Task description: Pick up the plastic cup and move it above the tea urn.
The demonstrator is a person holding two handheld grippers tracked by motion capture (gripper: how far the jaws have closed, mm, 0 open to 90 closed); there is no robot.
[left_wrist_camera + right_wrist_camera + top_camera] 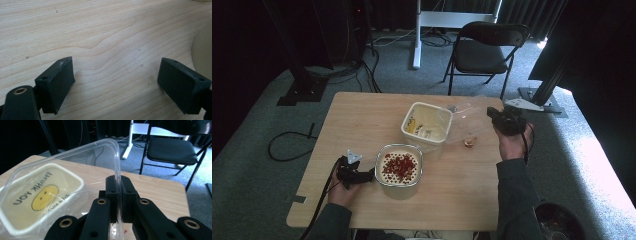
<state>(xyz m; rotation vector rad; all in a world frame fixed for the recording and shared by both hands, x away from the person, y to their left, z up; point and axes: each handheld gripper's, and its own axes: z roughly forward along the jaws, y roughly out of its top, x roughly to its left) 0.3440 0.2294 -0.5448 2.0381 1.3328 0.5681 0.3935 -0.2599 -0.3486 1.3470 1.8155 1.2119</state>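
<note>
A clear plastic lid (467, 121) (75, 170) is held up at a tilt over the table, its edge pinched in my right gripper (492, 114) (119, 195), which is shut on it. Through the lid shows a cream container (427, 124) (37, 195) printed with a smiley face and "THANK YOU". A second container (399, 169) topped with red pieces stands near the front. My left gripper (371, 175) (116, 85) rests open just left of that container, its pads (57, 83) spread over bare wood. The container's pale wall (203, 52) curves in at the right edge.
A small brownish scrap (469, 143) lies on the wooden table (362, 120) under the lid. A black folding chair (486, 50) stands beyond the far edge. Cables (287, 145) trail on the grey carpet at left. A dark bin (559, 225) sits at lower right.
</note>
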